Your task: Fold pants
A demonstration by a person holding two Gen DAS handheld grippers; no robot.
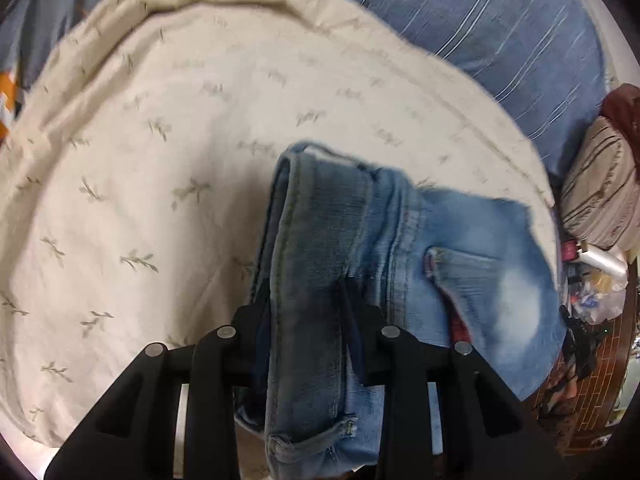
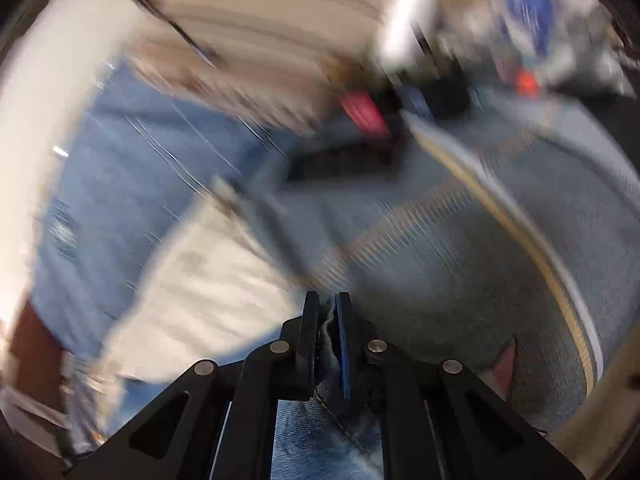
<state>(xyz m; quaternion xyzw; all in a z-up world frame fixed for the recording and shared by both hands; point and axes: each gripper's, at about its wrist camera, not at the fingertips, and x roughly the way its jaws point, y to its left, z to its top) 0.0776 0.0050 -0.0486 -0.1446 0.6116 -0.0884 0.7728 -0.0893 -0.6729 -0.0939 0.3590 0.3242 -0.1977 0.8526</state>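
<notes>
Both tools are gripping the jeans (image 1: 320, 248): left tool (image 1: 306, 304), right tool (image 2: 327, 316); a striped pillow (image 1: 596, 196) is lying far right beside the cream sheet (image 1: 160, 160).

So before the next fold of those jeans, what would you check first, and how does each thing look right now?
1. Left hand-held gripper has hold of the faded blue denim jeans: ok, a thick folded band sits between its fingers.
2. Right hand-held gripper has hold: ok, shut on a pinch of denim.
3. Landing spot free: ok, the cream leaf-print bedspread beside the jeans is bare.
4. Jeans lying smooth: not ok, bunched in layers, one frayed edge sticking out.
5. Right side's surroundings: cannot tell, that view is blurred.
</notes>
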